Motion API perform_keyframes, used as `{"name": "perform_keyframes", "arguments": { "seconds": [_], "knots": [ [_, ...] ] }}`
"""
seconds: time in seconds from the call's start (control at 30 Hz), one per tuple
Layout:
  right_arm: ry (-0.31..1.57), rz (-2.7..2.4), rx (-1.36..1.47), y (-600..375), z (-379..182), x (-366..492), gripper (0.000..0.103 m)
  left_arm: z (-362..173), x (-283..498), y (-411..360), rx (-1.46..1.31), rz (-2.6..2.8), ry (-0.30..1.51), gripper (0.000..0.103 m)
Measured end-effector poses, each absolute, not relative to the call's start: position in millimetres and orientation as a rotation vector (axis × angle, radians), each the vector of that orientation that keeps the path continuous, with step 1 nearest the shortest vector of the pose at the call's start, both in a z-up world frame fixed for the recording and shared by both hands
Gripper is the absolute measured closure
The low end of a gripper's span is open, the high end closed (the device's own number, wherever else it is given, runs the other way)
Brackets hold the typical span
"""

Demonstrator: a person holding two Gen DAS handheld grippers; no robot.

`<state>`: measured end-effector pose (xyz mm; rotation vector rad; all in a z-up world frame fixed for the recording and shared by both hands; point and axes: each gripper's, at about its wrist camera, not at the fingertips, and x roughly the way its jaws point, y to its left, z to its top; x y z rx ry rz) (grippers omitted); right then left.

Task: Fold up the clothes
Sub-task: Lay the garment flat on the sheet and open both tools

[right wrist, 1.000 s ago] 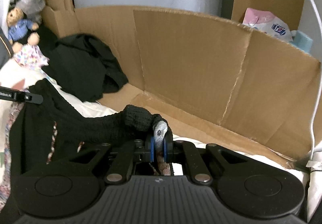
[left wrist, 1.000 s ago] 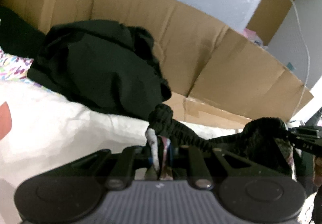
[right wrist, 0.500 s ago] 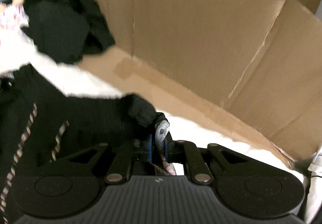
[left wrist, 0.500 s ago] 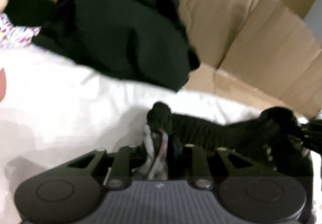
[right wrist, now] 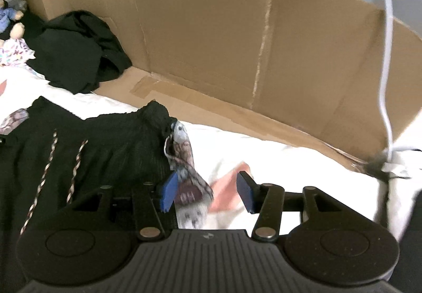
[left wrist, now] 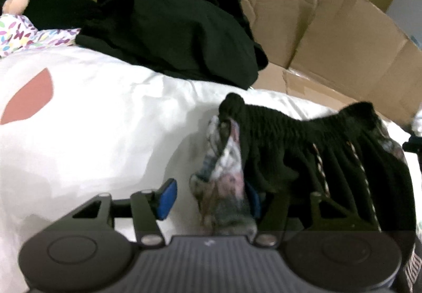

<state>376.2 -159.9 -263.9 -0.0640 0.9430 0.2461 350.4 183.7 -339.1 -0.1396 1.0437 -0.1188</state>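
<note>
Both grippers, clamped on the waistband a second before, had let go. Your left gripper (left wrist: 209, 196) and right gripper (right wrist: 208, 194) stood with jaws spread, so the black shorts (right wrist: 105, 150) lay flat on the white bedding (left wrist: 105, 119), each waistband corner just ahead.

A bed under a white sheet (left wrist: 110, 119) with a pink patch carries everything here. Black shorts (right wrist: 87, 150) with an elastic waistband and braided drawstrings lie spread on it. Further back sits a crumpled pile of black clothes (left wrist: 174, 27), a butterfly-print cloth (left wrist: 23, 36) beside it, cardboard (right wrist: 211, 37) walling the far edge.
</note>
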Motion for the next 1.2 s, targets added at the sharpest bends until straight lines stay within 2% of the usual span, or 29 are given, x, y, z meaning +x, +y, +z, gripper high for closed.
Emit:
{"name": "perform_keyframes", "arguments": {
  "seconds": [0.73, 0.9, 1.2],
  "knots": [
    [0.802, 0.167, -0.021, -188, -158, 204, 0.048, -246, 260, 183, -0.185, -0.207, 0.939, 0.048],
    [0.717, 0.088, -0.005, -191, -132, 167, 0.036, -214, 256, 176, -0.21, -0.245, 0.889, 0.05],
    [0.648, 0.02, -0.051, -182, -107, 120, 0.034, -201, 230, 168, -0.192, -0.303, 0.903, 0.05]
  ]
}}
